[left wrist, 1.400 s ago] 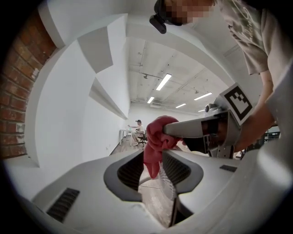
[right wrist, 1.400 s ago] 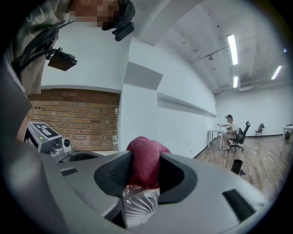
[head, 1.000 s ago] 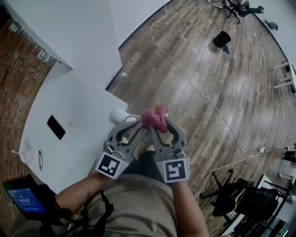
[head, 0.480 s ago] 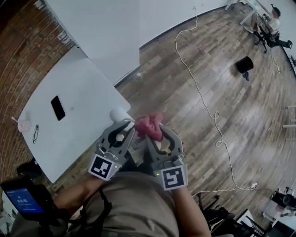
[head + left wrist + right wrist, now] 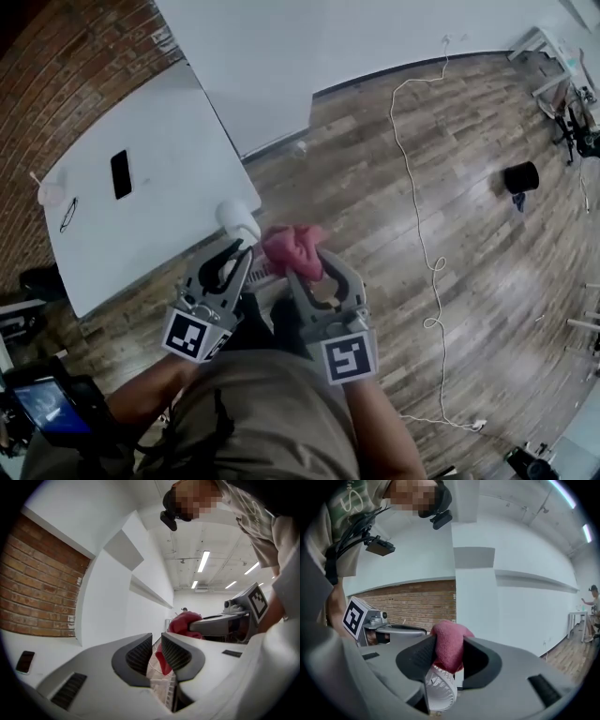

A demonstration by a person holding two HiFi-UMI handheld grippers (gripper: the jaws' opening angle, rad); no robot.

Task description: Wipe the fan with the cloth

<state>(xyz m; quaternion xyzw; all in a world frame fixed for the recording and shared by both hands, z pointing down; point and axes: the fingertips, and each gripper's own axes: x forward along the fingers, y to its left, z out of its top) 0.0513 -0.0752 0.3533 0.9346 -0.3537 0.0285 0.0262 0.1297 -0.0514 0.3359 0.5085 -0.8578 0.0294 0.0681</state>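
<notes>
My right gripper (image 5: 305,269) is shut on a bunched red cloth (image 5: 292,248), which fills the gap between its pads (image 5: 423,654) in the right gripper view. The cloth (image 5: 447,648) sits just above the white fan's grille (image 5: 440,693). My left gripper (image 5: 234,255) is shut on the small white fan (image 5: 237,220), held out over the floor at the table's corner. Looking along the left gripper (image 5: 155,643), a strip of white ribbed grille (image 5: 161,686) shows low between its narrow jaws, with the red cloth (image 5: 183,623) beyond. Both grippers point roughly level, side by side.
A white table (image 5: 178,141) stands at the upper left with a black phone (image 5: 122,173) and glasses (image 5: 67,214) on it, a brick wall behind. A white cable (image 5: 422,216) snakes across the wooden floor. A black bin (image 5: 521,176) stands far right.
The whole view has swung round: table and wall slid right and up, the bin moved to the right edge. Both grippers turned together, still holding cloth and fan close together.
</notes>
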